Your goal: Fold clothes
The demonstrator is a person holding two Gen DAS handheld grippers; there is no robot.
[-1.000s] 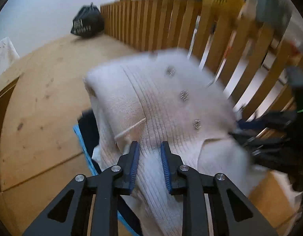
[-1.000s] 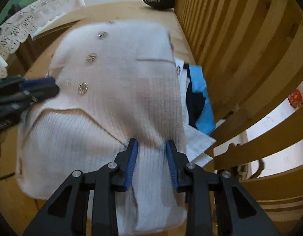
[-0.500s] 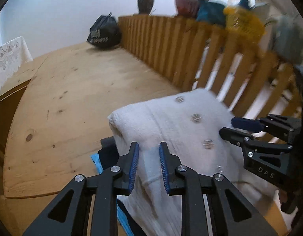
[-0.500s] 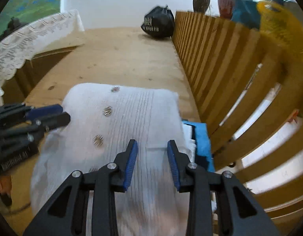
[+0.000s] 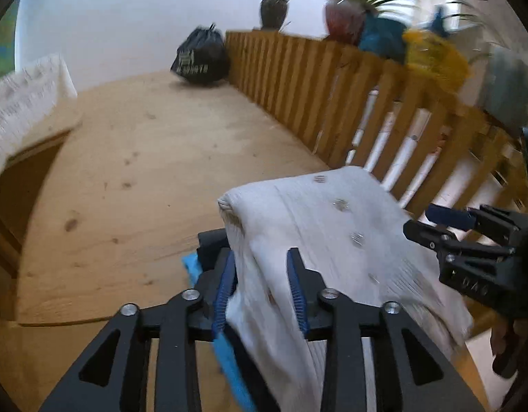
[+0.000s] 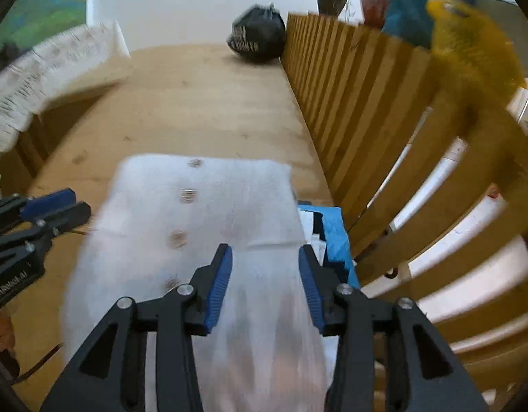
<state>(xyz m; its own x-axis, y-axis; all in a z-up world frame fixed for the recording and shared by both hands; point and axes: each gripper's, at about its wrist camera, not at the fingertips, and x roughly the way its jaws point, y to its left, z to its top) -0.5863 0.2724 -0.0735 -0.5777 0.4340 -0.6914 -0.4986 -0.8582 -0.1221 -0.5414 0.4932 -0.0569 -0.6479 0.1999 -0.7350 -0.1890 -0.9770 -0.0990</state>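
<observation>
Fold looks done; this reads as the release step. White cardigan (image 6: 202,226) lies folded on the stack (image 6: 334,233) at the table (image 5: 133,158) edge by the fence (image 6: 360,110). Left gripper (image 5: 260,292) and right gripper (image 6: 265,285) have just been opening, knit between the jaws, pads apparently clear. Next: back straight out without snagging. Motion blur hides pad contact; near hem cut off.

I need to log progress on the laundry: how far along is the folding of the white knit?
Done: the white knit lies folded into a compact block on the wooden table, over dark and blue clothes.

In hand: both the left gripper and the right gripper have just been opening, jaws apart with the knit between them.

Left: clearing the grippers away; whether more garments wait is not visible.
</observation>
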